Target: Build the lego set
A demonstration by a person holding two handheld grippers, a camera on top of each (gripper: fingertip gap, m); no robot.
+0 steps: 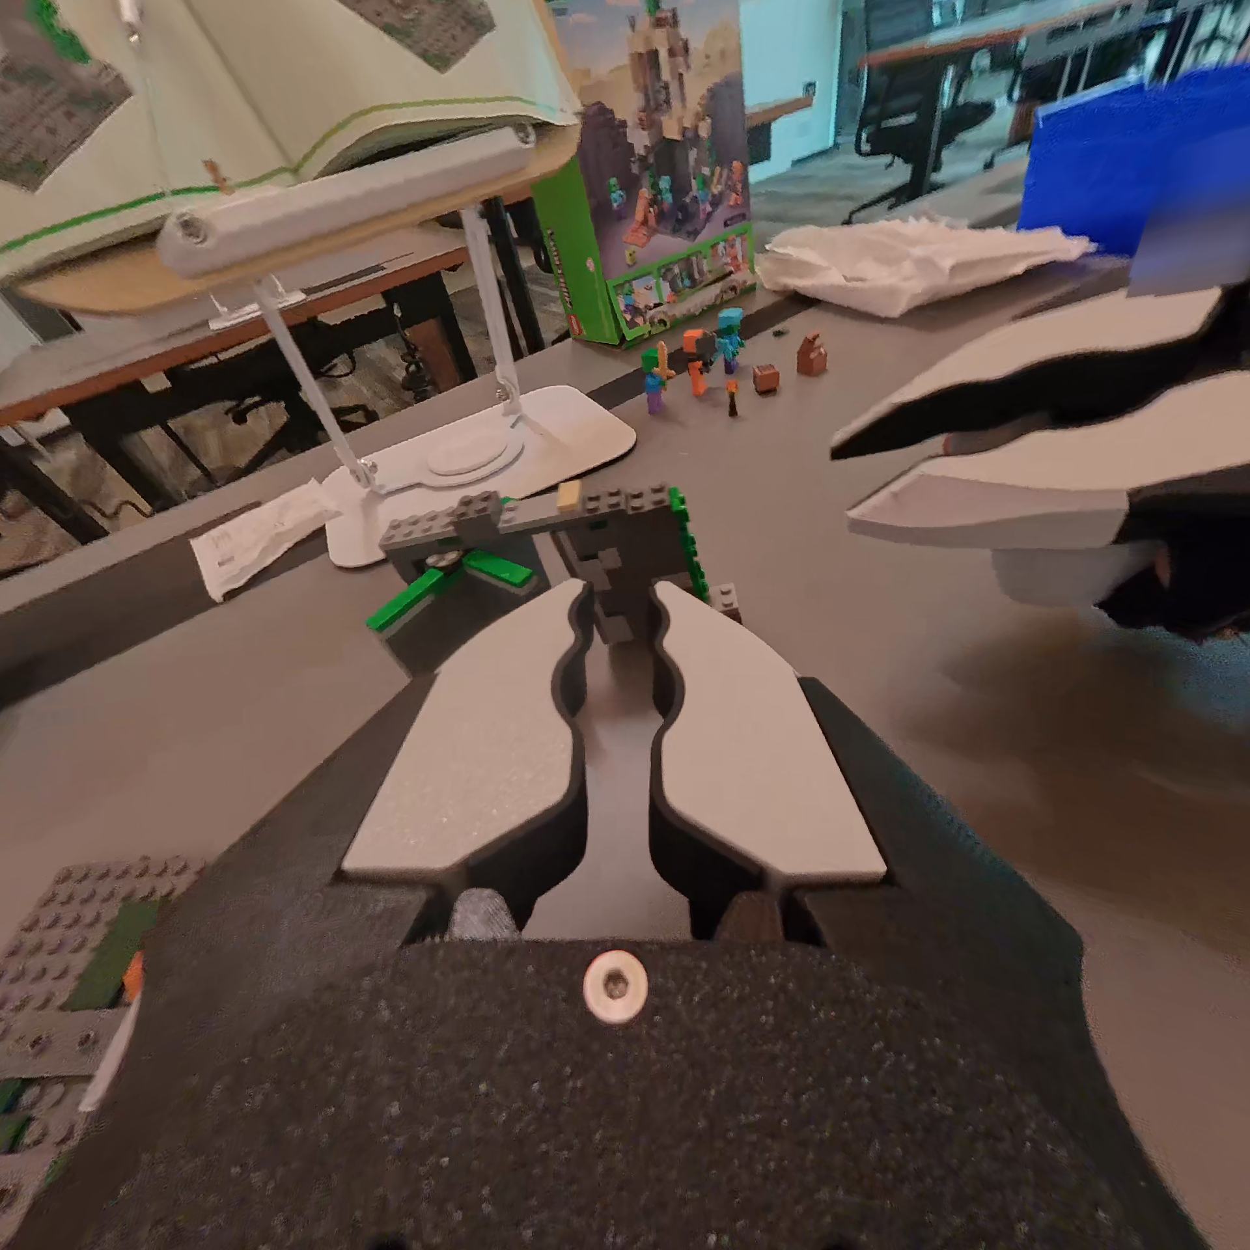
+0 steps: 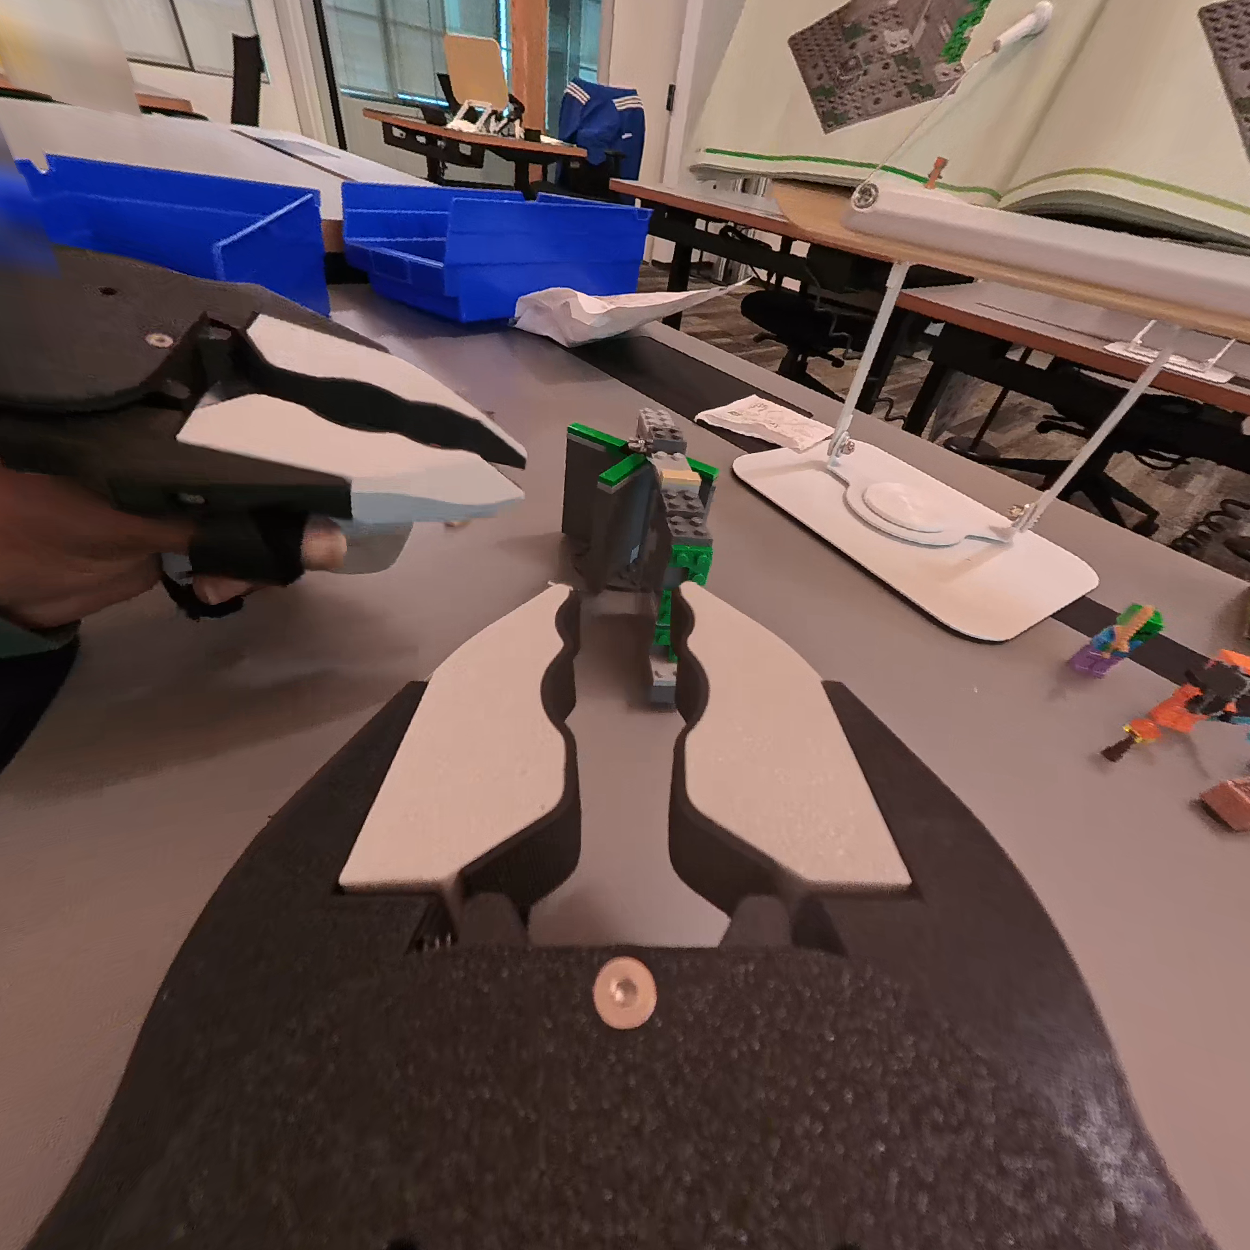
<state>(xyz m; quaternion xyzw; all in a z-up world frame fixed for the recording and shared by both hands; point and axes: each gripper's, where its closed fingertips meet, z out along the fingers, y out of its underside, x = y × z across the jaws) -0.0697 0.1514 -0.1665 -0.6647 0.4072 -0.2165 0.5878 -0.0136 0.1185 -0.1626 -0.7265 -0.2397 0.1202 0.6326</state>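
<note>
On the grey surface (image 1: 203, 710) stands the partial lego build (image 1: 609, 541). Left gripper (image 1: 619, 595) and right gripper (image 2: 626, 602) each bracket it, fingers parted, grasp unconfirmed. Next: close gently, steady it.

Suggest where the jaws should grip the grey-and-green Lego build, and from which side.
Probably the upright grey wall panel, jaws across its thin faces, coming in level along the table. It stands on edge, flat and narrow; the green plates jutting out at its far end look awkward to clamp.
</note>
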